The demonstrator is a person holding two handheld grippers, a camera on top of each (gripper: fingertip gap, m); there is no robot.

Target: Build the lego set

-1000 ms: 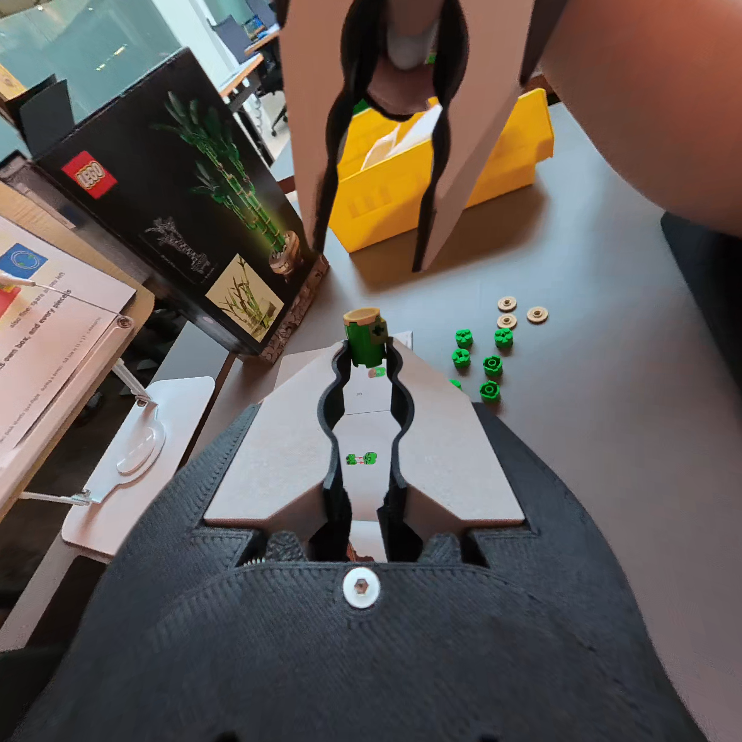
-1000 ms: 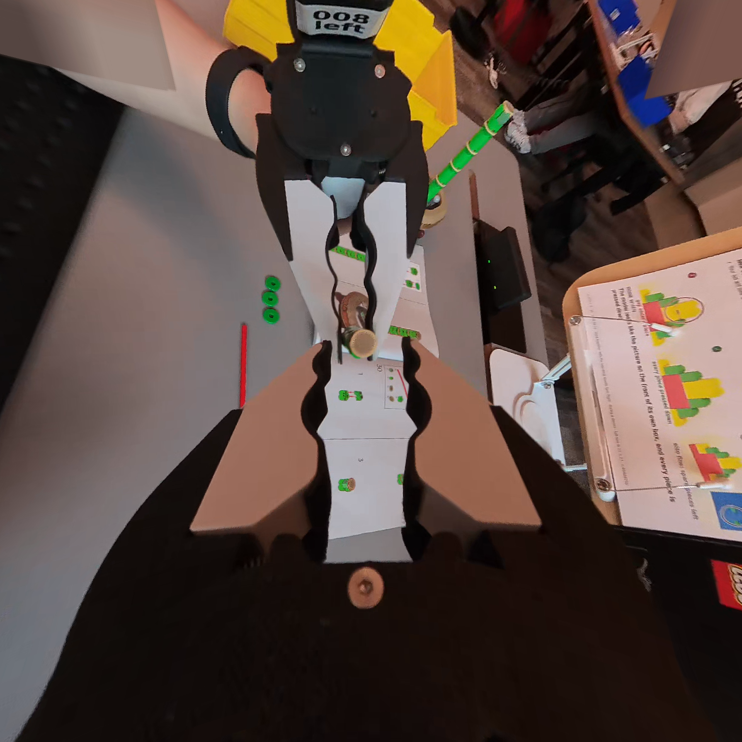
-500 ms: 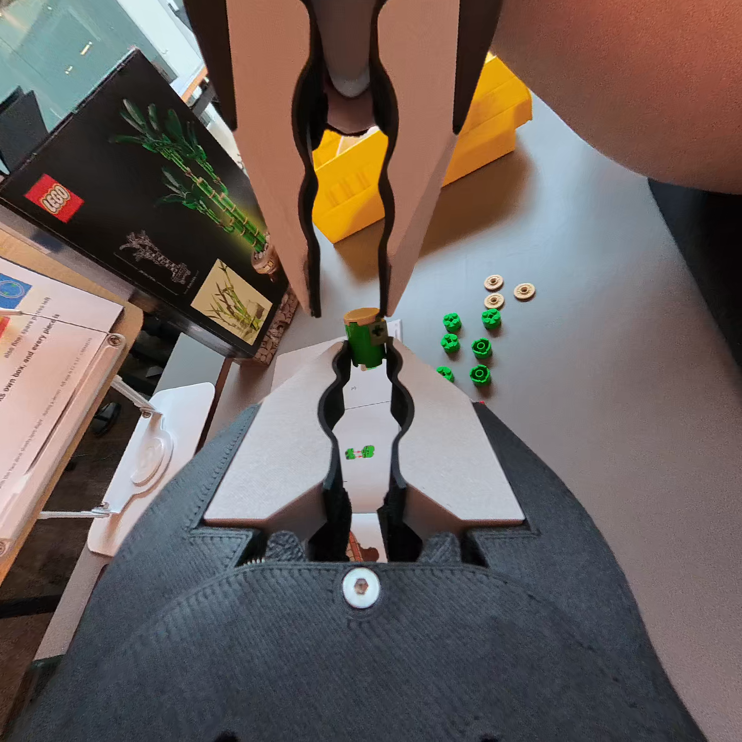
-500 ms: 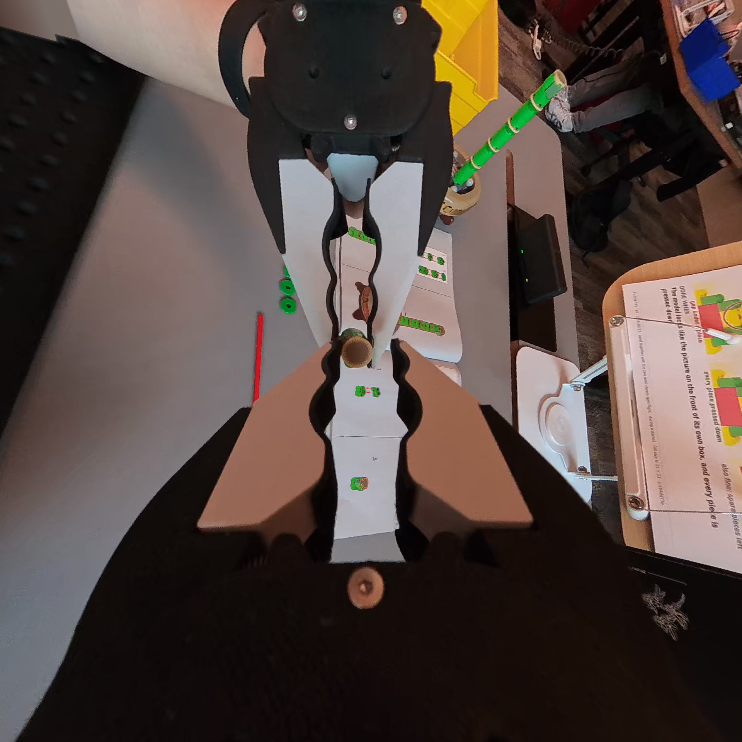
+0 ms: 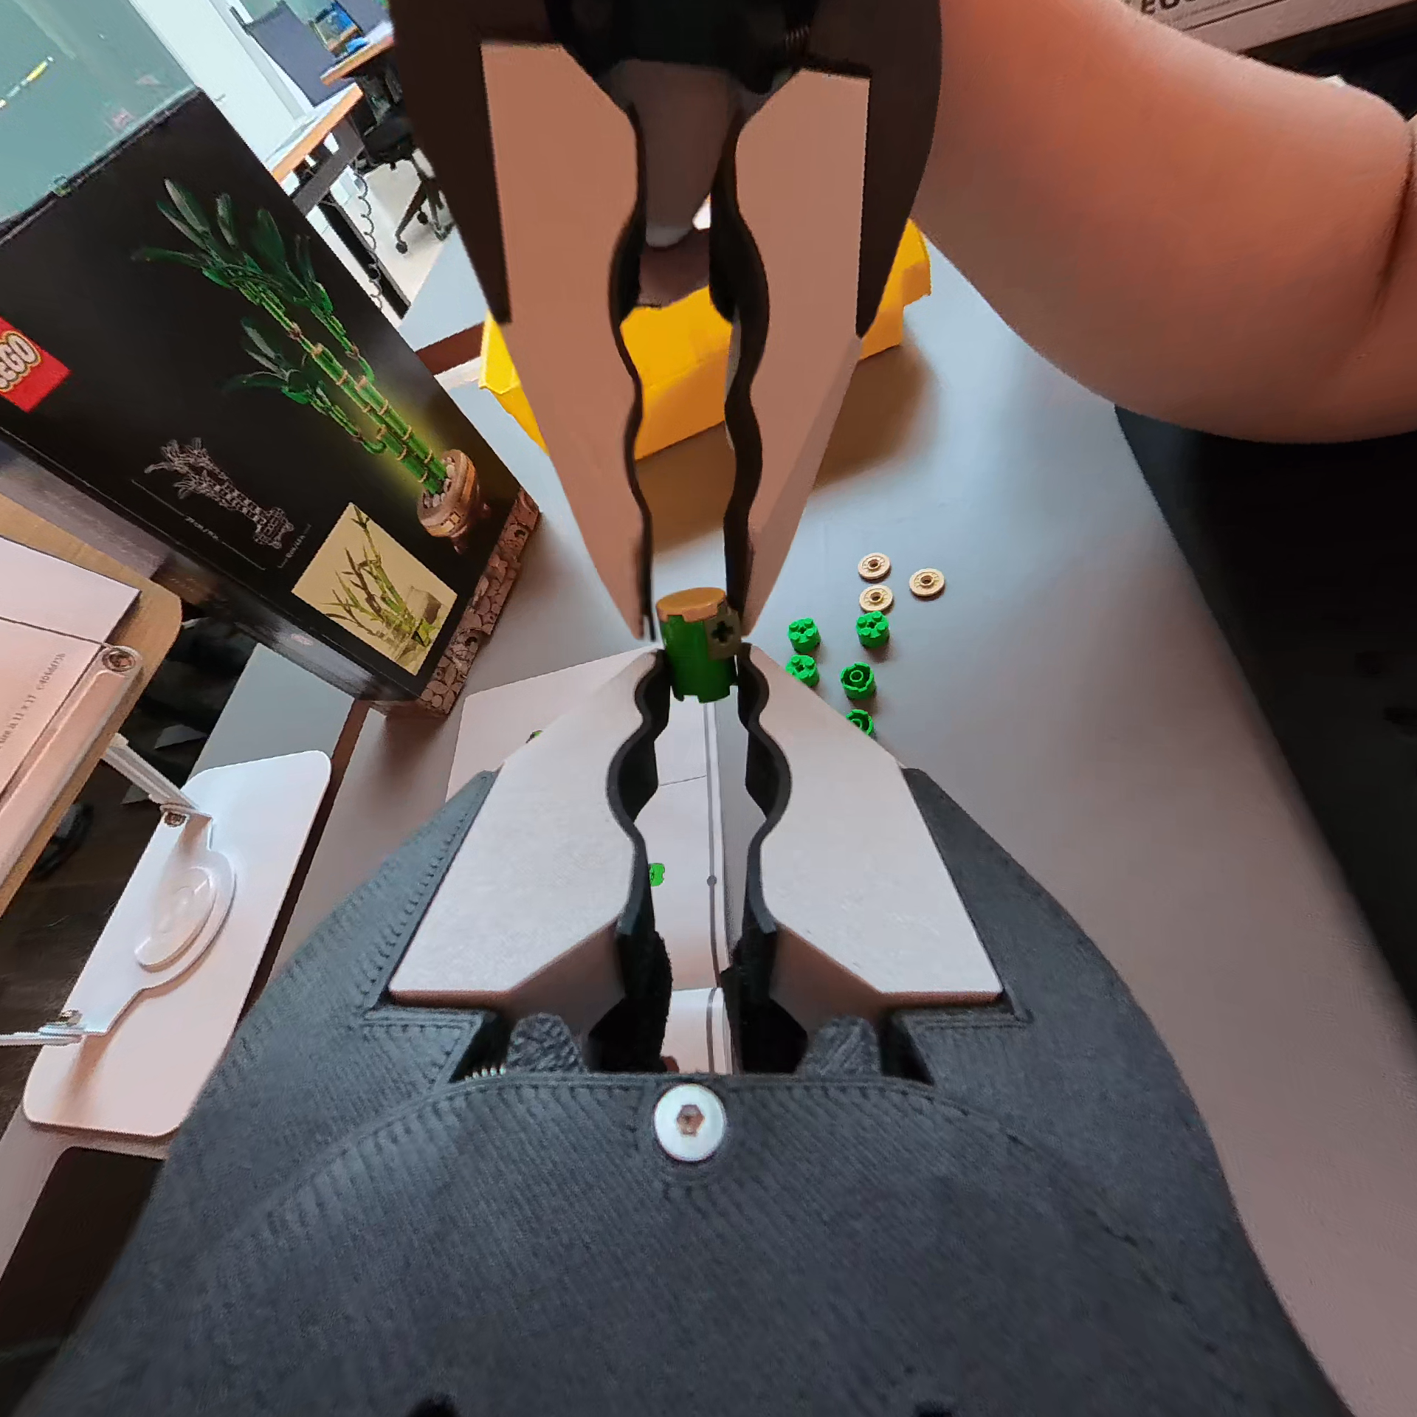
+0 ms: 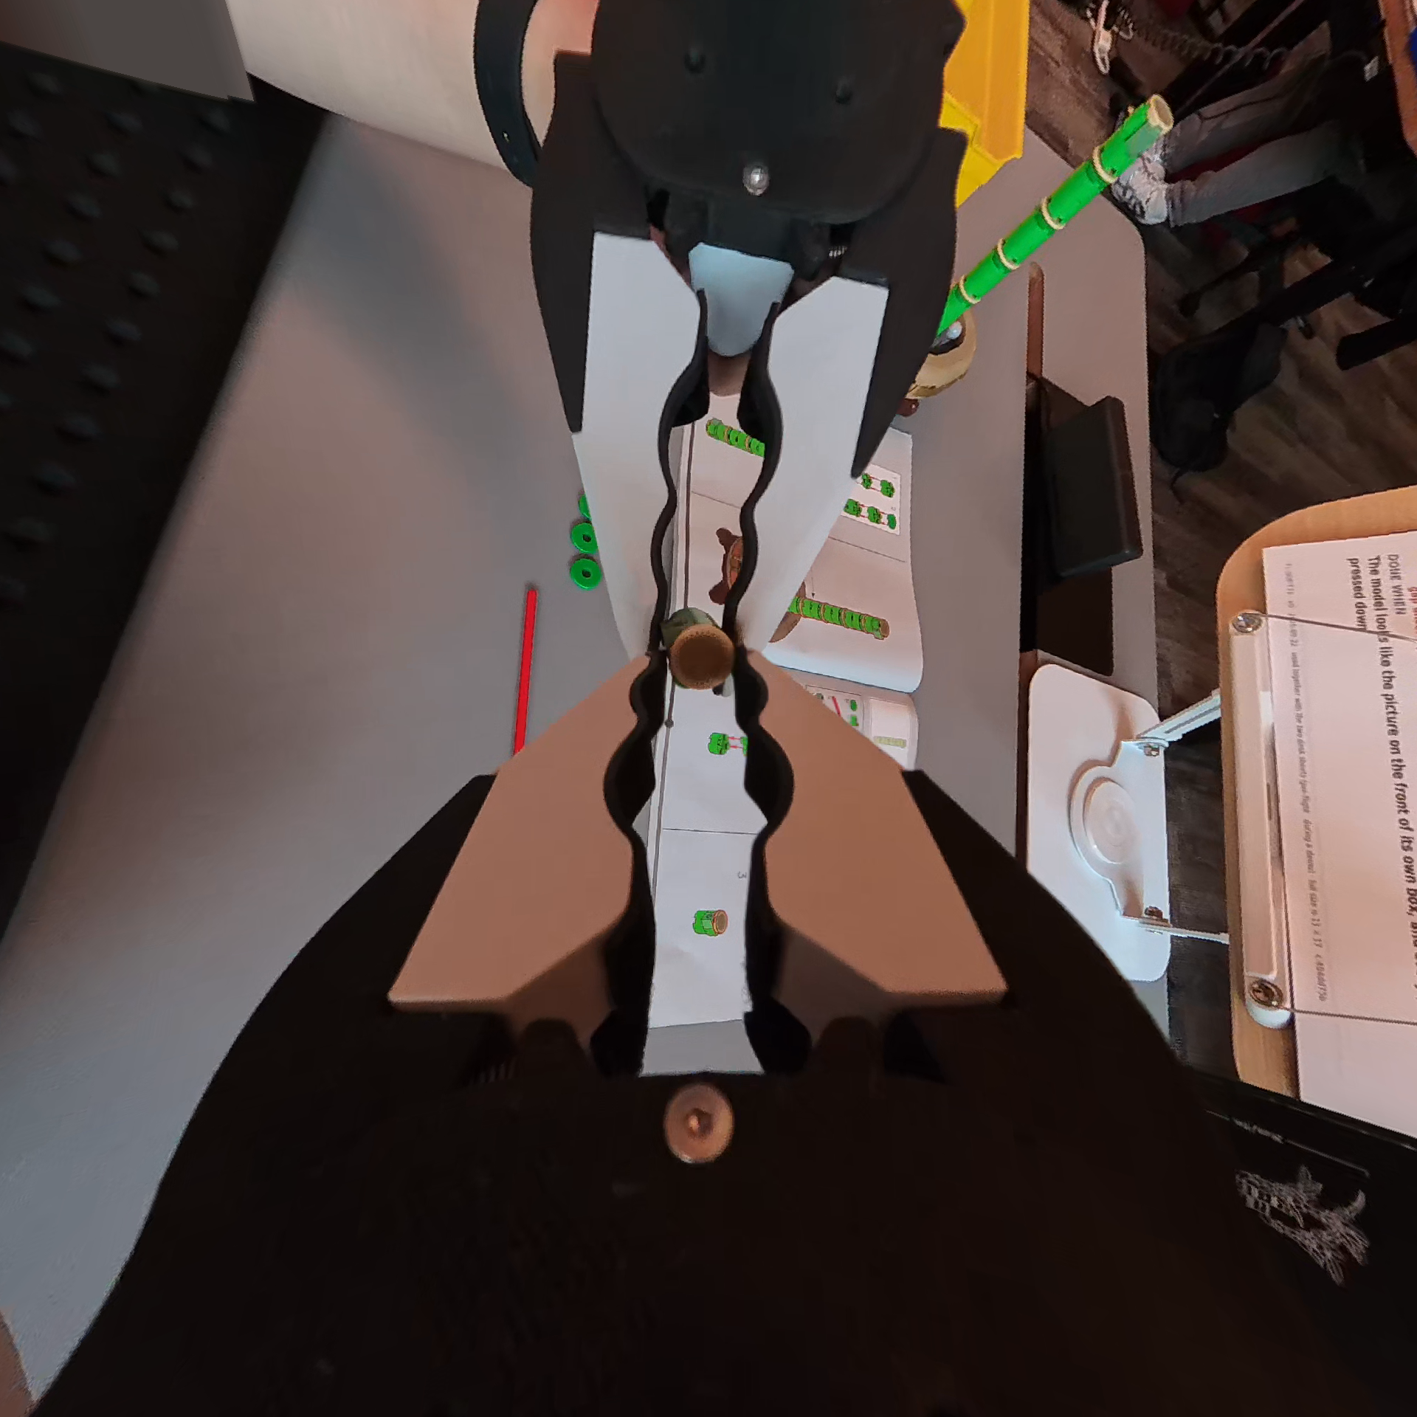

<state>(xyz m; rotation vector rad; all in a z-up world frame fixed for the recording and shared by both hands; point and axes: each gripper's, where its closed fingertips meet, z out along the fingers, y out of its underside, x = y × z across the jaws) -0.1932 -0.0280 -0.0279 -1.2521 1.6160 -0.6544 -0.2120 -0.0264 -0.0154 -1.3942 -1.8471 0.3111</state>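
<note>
A short green cylinder piece with a tan cap (image 5: 694,655) is held above the open instruction booklet (image 6: 859,537). My left gripper (image 5: 698,671) is shut on its green body. My right gripper (image 6: 696,663) comes from the opposite side, and its fingertips close on the tan cap (image 6: 699,655). In the left wrist view the right gripper (image 5: 690,617) points down onto the cap. In the right wrist view the left gripper (image 6: 694,632) meets it tip to tip. Loose green round bricks (image 5: 840,659) and three tan round plates (image 5: 893,583) lie on the grey table.
The set's black box (image 5: 253,399) stands at the left and a yellow bin (image 5: 690,368) behind. A red rod (image 6: 525,667) and green rings (image 6: 584,552) lie by the booklet. A built green bamboo stalk (image 6: 1050,207) leans at the back. A white stand base (image 5: 176,920) and a clipboard sheet (image 6: 1342,767) sit beside the table. My left and right fingertips are right by each other.
My right gripper has come down to the piece and narrowed its fingers around the tan cap. My left gripper has kept its hold on the green body.
</note>
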